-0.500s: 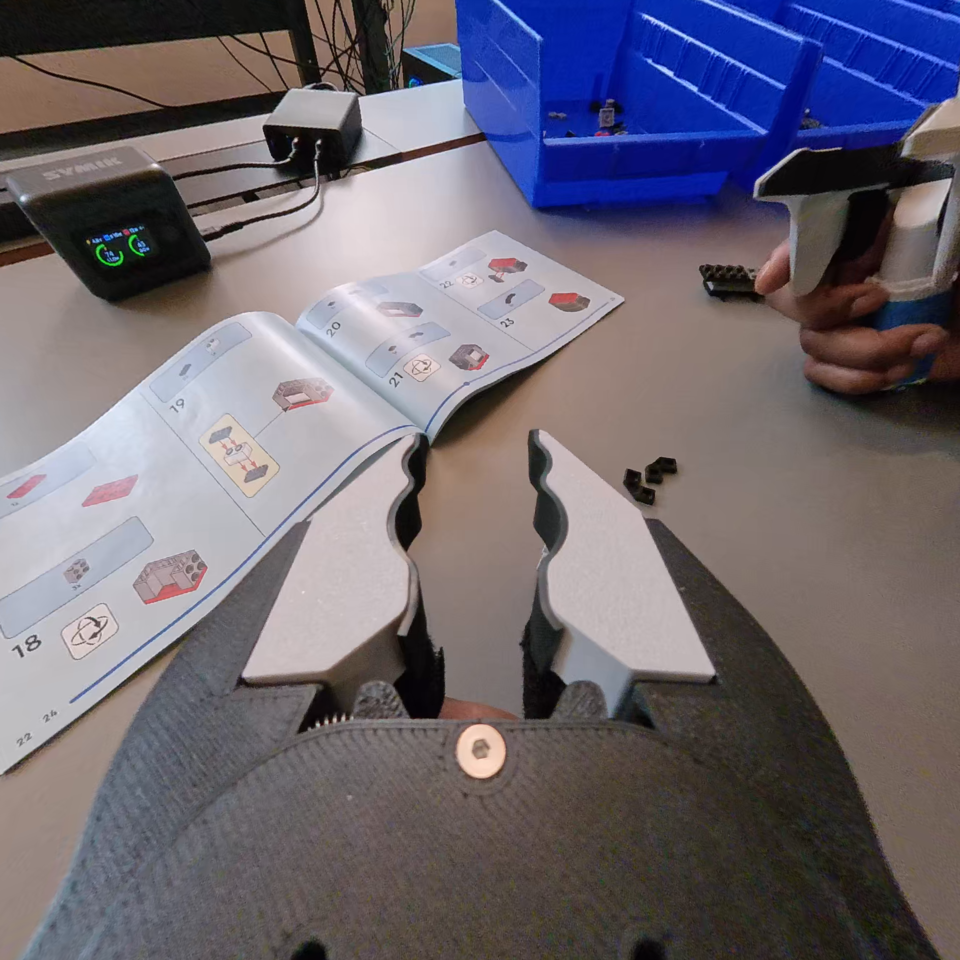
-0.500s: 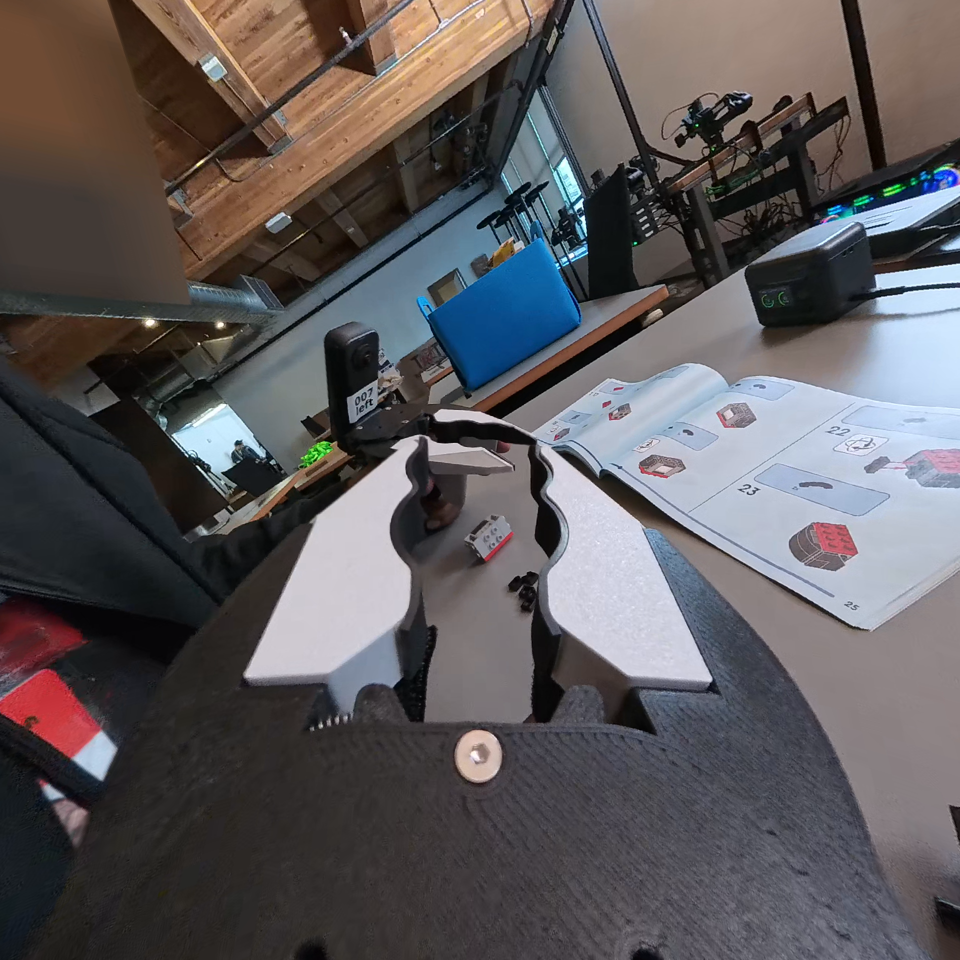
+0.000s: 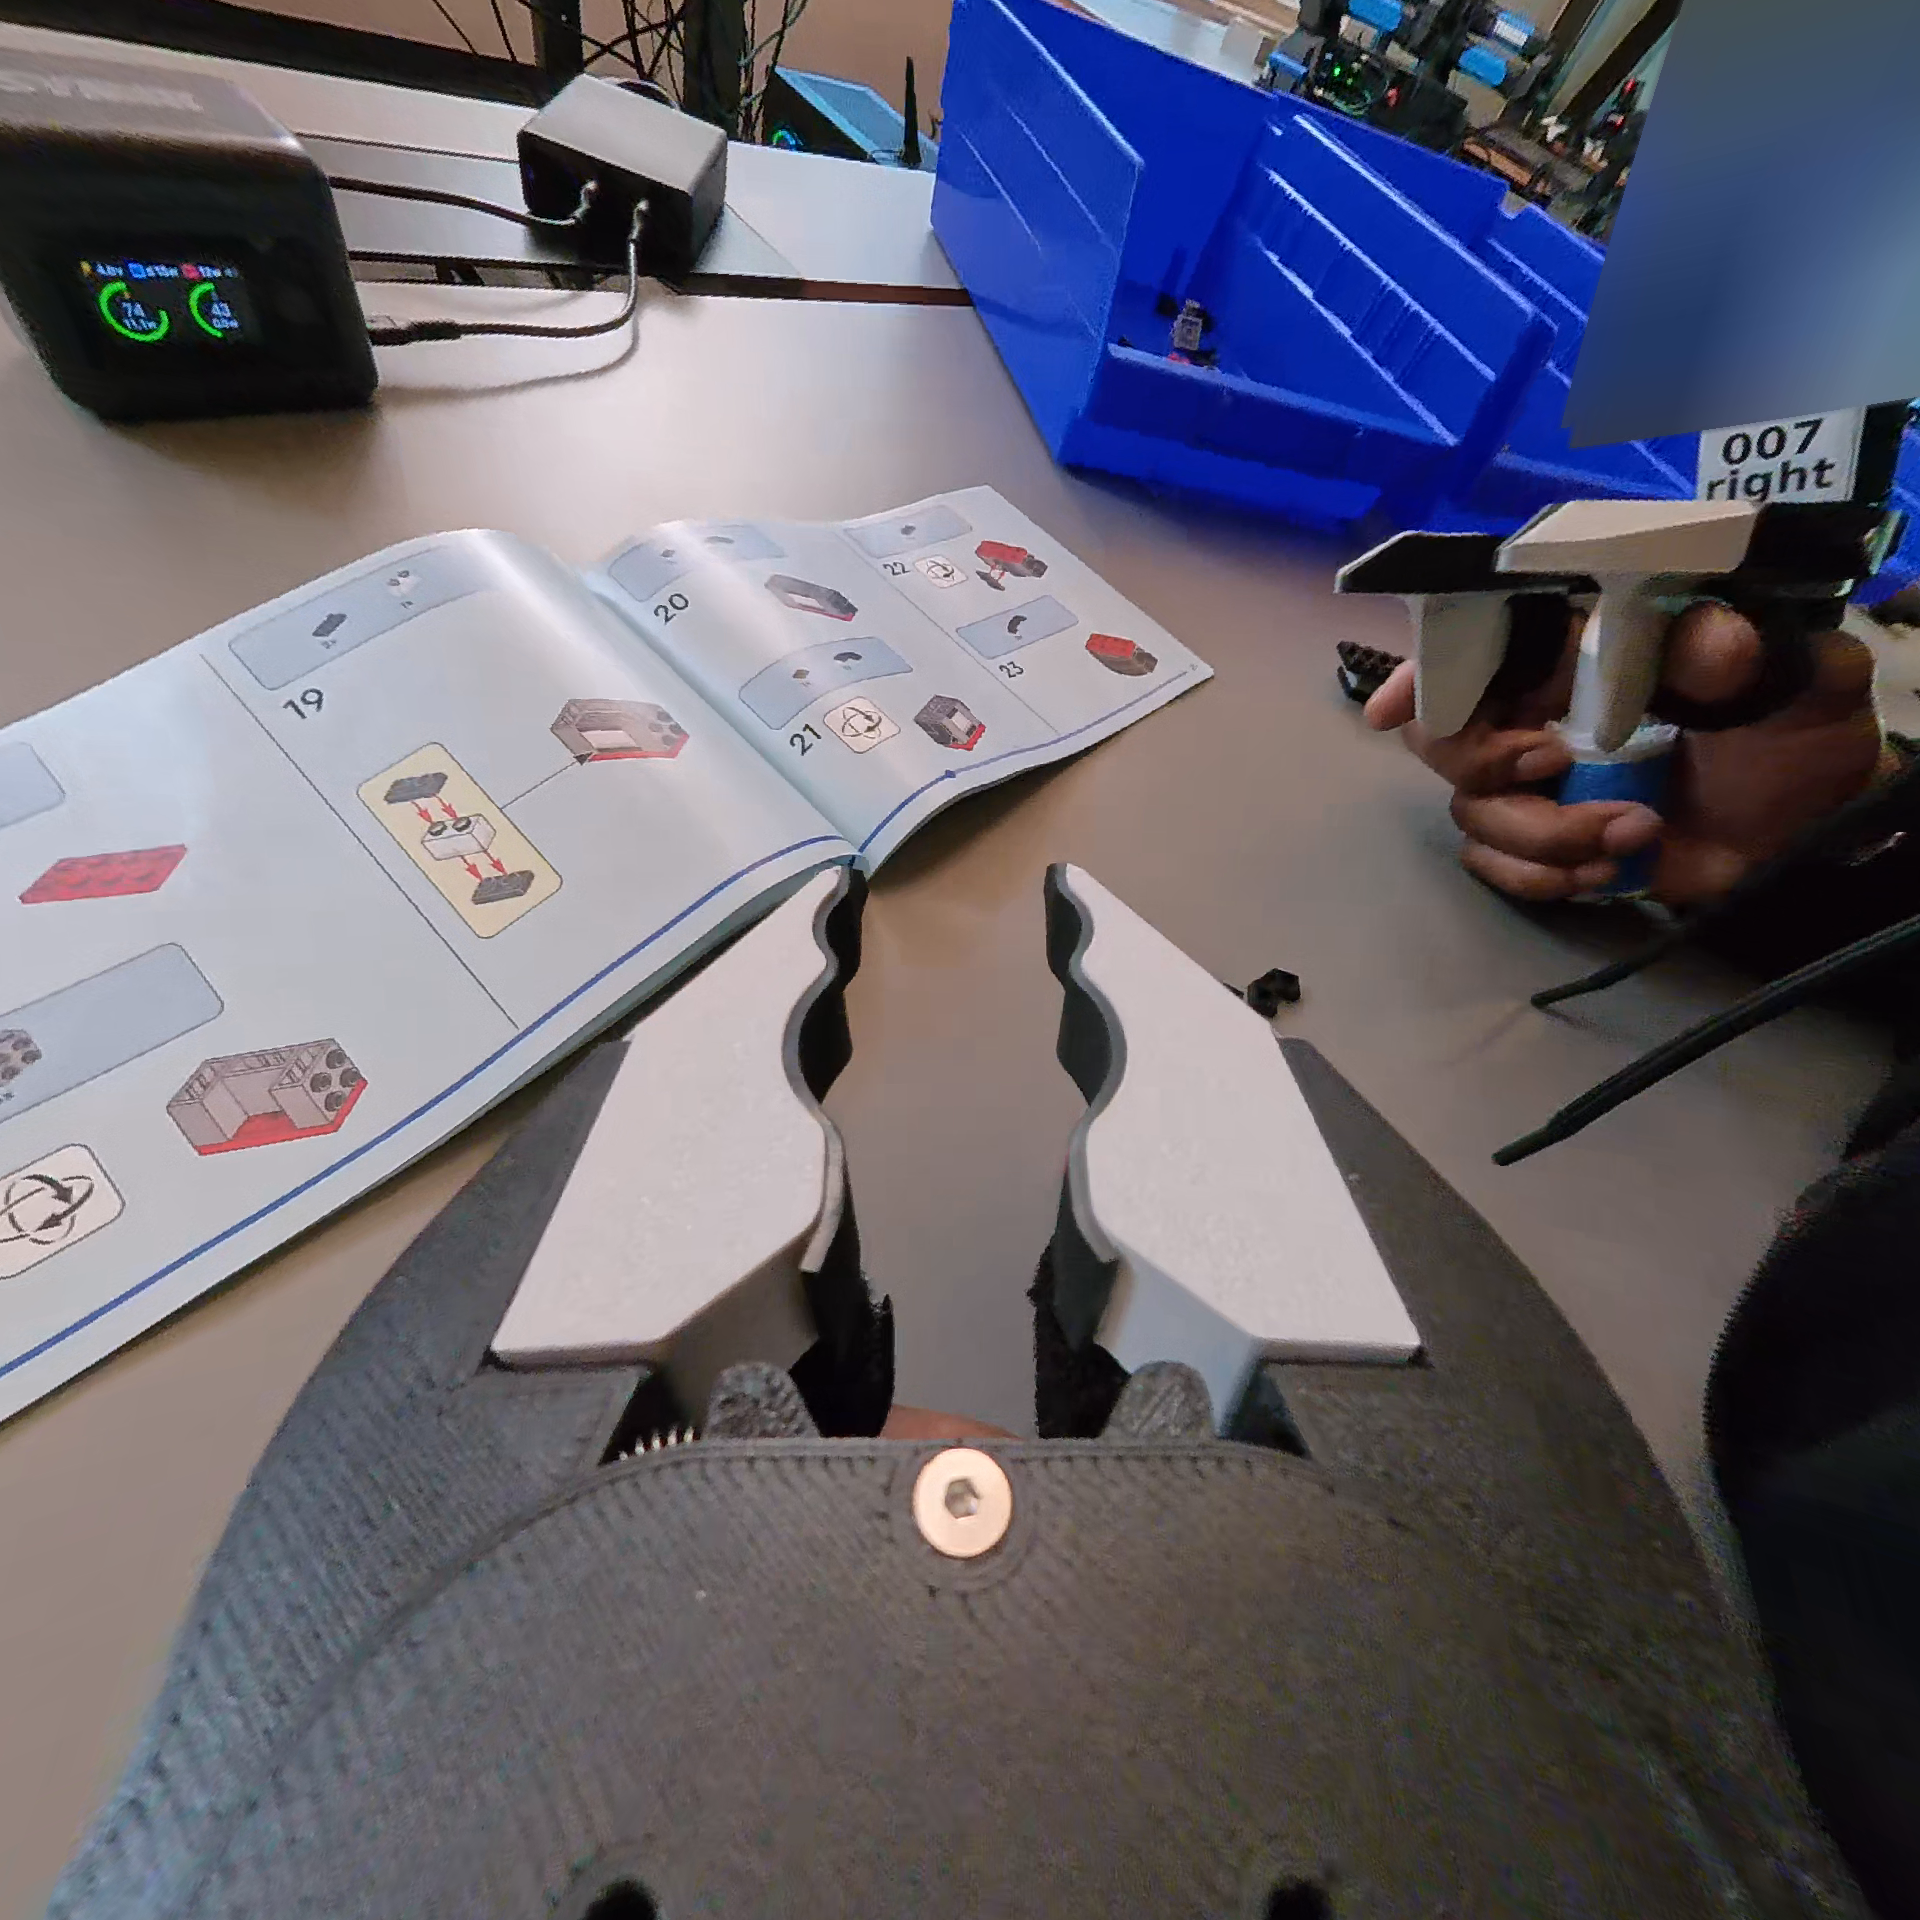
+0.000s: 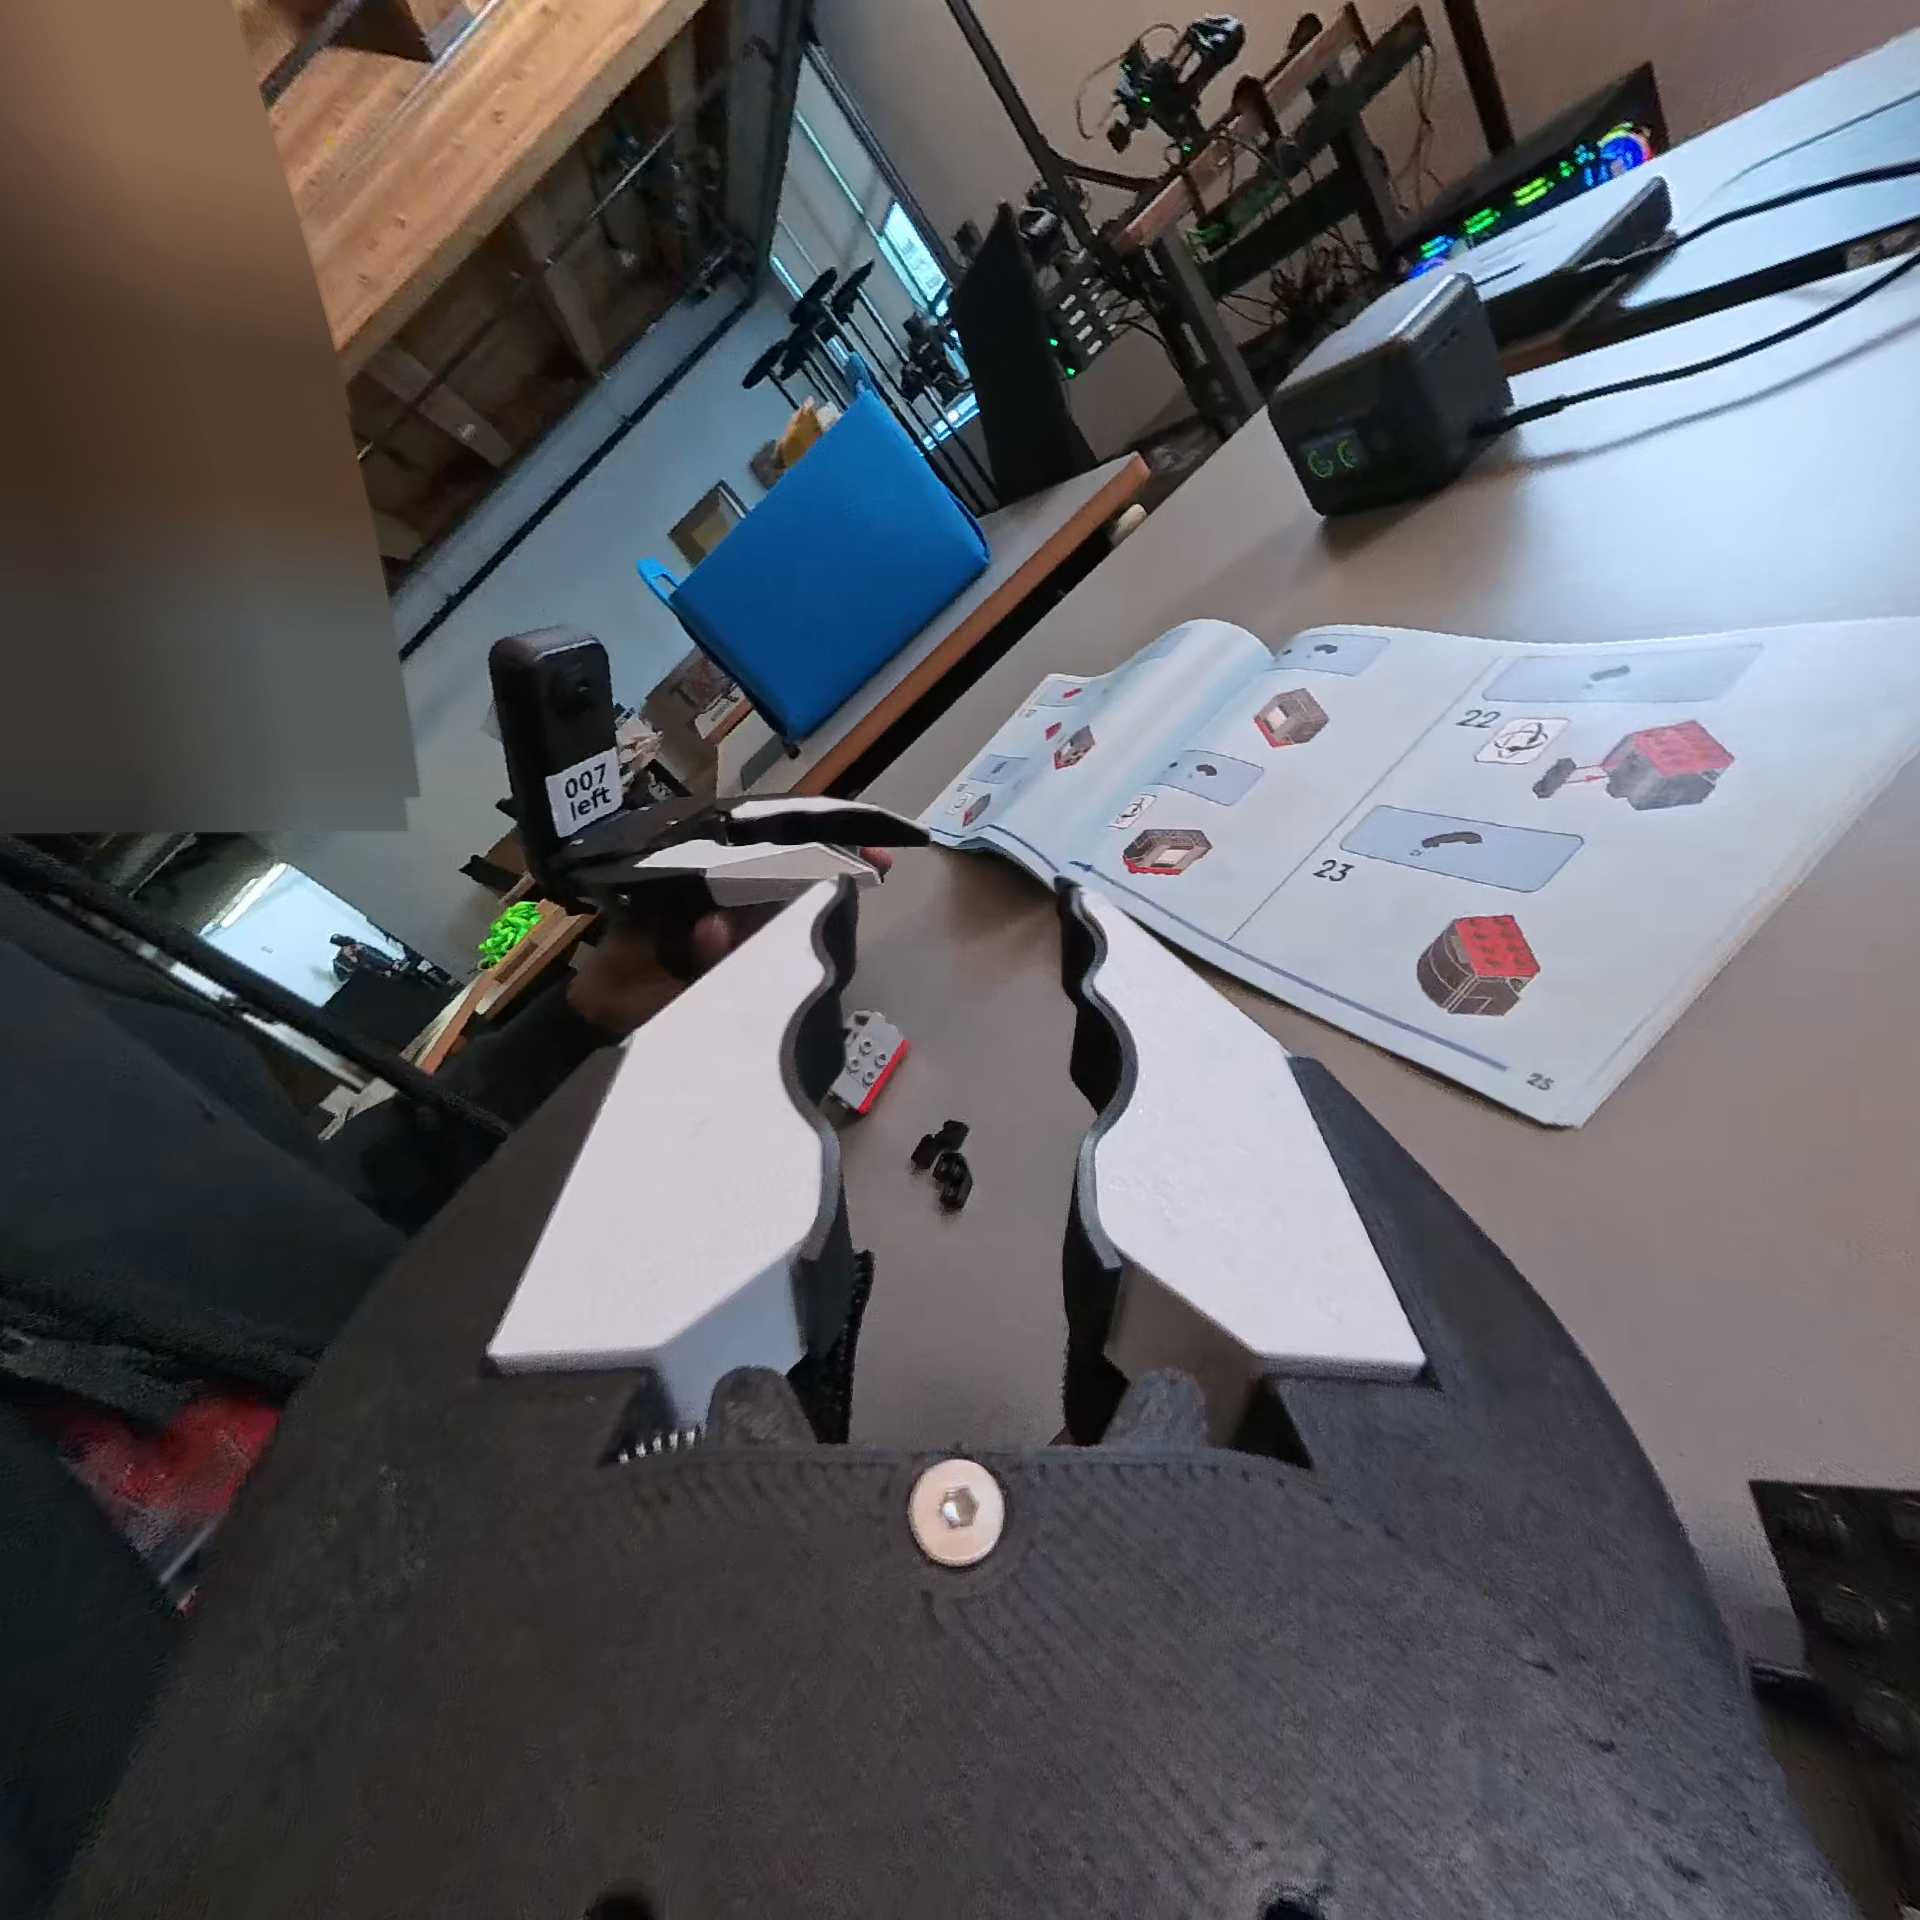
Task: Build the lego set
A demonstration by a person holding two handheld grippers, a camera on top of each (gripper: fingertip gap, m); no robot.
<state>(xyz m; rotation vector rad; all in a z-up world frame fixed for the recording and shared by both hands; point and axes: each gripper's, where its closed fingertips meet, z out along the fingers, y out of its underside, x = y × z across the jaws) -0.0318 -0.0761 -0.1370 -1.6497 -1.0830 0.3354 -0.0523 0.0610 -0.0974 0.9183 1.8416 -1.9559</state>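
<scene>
Left wrist view, left to right. Black power box (image 3: 177,229) at 10 o'clock: raised lettering on top, lit screen with two green rings; you get no wording from me. Smaller black adapter (image 3: 623,166) at 11, cables running to the box. Open booklet (image 3: 499,790) lies flat from 9 to 1 o'clock, spine running from near your left gripper (image 3: 951,883) toward 12; its pages carry numbered steps and brick drawings. Your left gripper's jaws are parted, nothing between them, only bare table (image 3: 1195,790). Blue bins (image 3: 1247,312) at 1 o'clock, a few small parts inside. Small black pieces (image 3: 1273,989) just right of your right finger. At 2 to 3 o'clock your right hand (image 3: 1621,790) grips the right gripper (image 3: 1517,675), white tag above it; a black studded plate (image 3: 1366,665) sits just behind its fingertips.

Right wrist view, left to right. Left gripper (image 4: 831,852) at 11 o'clock, camera (image 4: 556,727) with a white tag on top. Your right gripper (image 4: 956,904) is released, holding nothing. The lego block (image 4: 871,1060), grey with red base, lies on the table between the fingers close to the left one, tipped on its side, studs facing you, long axis toward 1 o'clock. Black pieces (image 4: 943,1162) just nearer you, apart from it. Booklet (image 4: 1455,831) at 1 to 2 o'clock, power box (image 4: 1392,405) beyond.
</scene>
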